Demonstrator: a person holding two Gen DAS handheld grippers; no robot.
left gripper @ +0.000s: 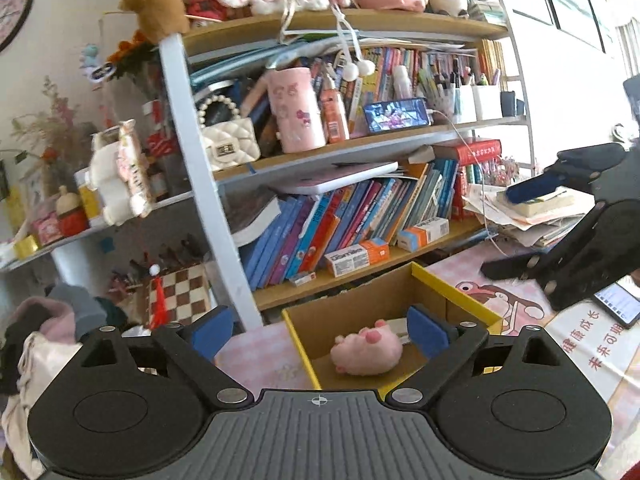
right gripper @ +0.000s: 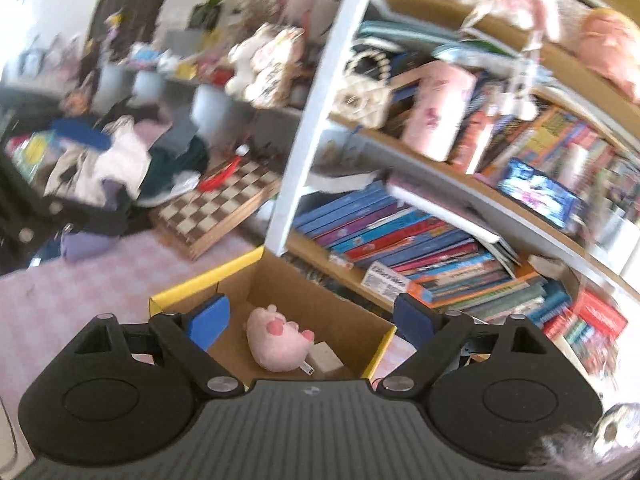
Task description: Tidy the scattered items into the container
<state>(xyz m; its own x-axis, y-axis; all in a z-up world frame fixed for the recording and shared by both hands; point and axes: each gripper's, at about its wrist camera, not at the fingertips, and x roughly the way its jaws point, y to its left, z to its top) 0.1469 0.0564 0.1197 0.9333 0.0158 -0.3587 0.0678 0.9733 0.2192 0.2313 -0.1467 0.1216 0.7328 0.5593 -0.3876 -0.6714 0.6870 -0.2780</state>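
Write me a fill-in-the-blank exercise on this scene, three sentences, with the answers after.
1. The plush toy lying inside the cardboard box is ____ in colour.
2. Both the left gripper and the right gripper have their jaws ____, holding nothing.
3. The pads on the fingers are ____ in colour.

Missing words: pink; open; blue
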